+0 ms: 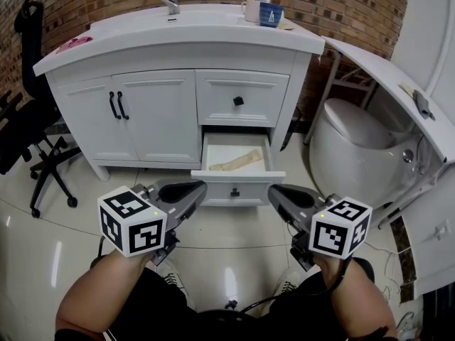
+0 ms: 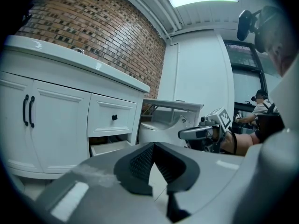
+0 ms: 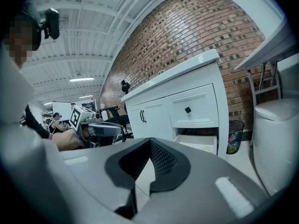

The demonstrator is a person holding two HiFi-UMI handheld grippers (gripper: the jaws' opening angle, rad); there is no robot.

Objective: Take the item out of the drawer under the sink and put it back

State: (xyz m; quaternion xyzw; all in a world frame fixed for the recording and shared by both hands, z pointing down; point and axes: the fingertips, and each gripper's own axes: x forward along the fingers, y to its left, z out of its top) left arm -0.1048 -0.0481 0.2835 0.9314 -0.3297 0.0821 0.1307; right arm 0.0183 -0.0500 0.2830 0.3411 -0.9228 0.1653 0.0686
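The white vanity [image 1: 178, 41] stands ahead, and its lower drawer [image 1: 237, 188] is pulled out. A long beige item [image 1: 234, 162] lies inside on the drawer floor. My left gripper [image 1: 195, 188] hovers just in front of the drawer's left corner, jaws shut and holding nothing. My right gripper [image 1: 276, 192] hangs by the drawer's right corner, also shut and empty. In the left gripper view the left gripper [image 2: 153, 143] has its pads together, with the open drawer [image 2: 110, 147] beyond. The right gripper view shows the right gripper [image 3: 150, 140] with its pads together, pointing toward the drawer [image 3: 198, 143].
A white toilet [image 1: 355, 148] with a raised lid stands to the right of the vanity. A black office chair [image 1: 28, 141] is at the left. Cups and a soap bottle [image 1: 264, 9] sit on the counter by the tap [image 1: 170, 2]. The upper drawer [image 1: 242, 98] is closed.
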